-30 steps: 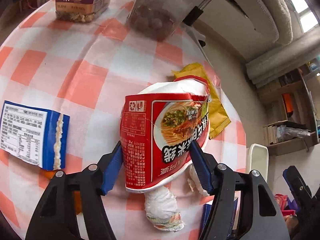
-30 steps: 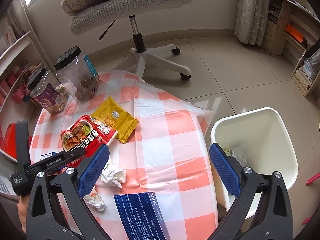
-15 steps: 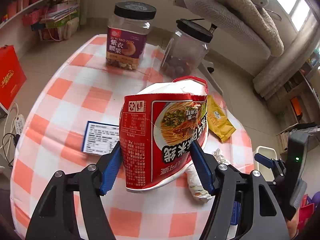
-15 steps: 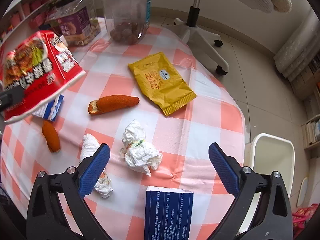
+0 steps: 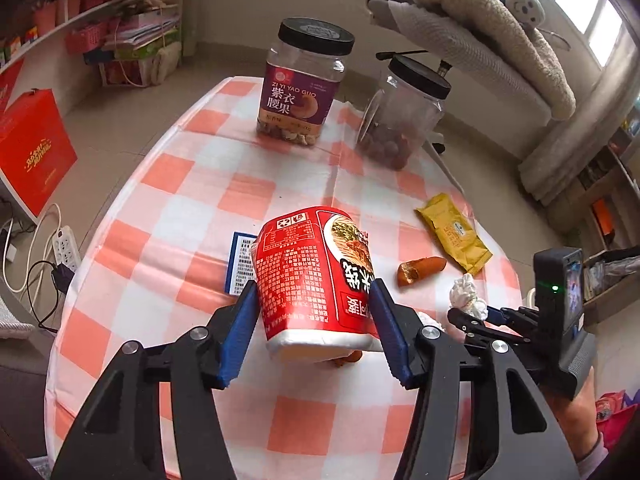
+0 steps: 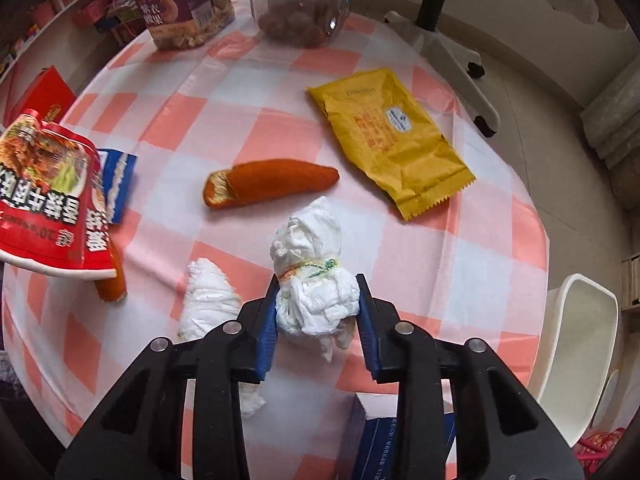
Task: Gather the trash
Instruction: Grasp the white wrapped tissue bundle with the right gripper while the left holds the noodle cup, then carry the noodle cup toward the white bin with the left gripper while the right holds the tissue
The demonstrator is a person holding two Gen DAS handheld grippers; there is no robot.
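My left gripper (image 5: 314,330) is shut on a red instant-noodle cup (image 5: 316,276) and holds it above the checked tablecloth; the cup also shows in the right wrist view (image 6: 52,200). My right gripper (image 6: 318,320) is shut on a crumpled white tissue wad (image 6: 316,280) resting on the cloth; that wad also shows in the left wrist view (image 5: 466,294). A second tissue wad (image 6: 208,300), a yellow wrapper (image 6: 388,132), two orange peel pieces (image 6: 272,182) (image 6: 112,280) and a blue-white carton (image 6: 118,184) lie around.
Two black-lidded jars (image 5: 304,80) (image 5: 404,116) stand at the table's far side. A white trash bin (image 6: 576,340) is beside the table on the right. A dark blue box (image 6: 376,436) lies at the near edge. An office chair (image 5: 472,28) stands behind.
My right gripper has moved down to the white tissue wad and closed on it. My left gripper has lifted the noodle cup higher and tipped it, still gripped.
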